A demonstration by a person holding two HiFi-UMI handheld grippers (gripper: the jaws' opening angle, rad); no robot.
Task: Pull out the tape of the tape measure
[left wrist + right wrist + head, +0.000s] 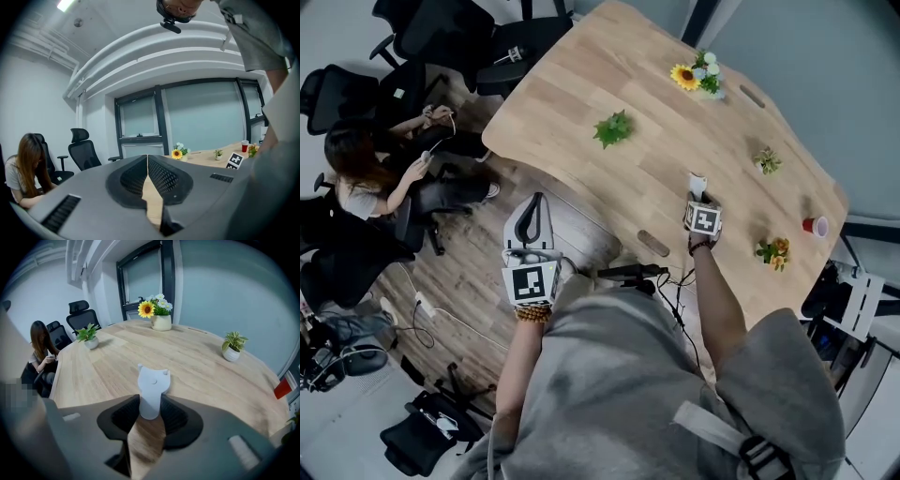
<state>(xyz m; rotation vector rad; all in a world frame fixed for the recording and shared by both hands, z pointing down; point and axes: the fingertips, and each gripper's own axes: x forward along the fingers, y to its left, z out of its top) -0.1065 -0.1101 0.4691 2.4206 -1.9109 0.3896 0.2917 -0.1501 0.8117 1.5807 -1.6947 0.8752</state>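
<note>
White tape measure [152, 380] pinched in right gripper [150, 403] (over wooden table [201, 362]), left gripper [147, 159] closed.

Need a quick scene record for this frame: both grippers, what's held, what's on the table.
left gripper: jaws together, nothing between them, held beside the table's edge
right gripper: shut on white plastic tape measure with two small ears
tape: none visibly pulled out
surface: light wooden table
on table: white pot with sunflower, small green potted plant, red cup
bystander: seated person
</note>
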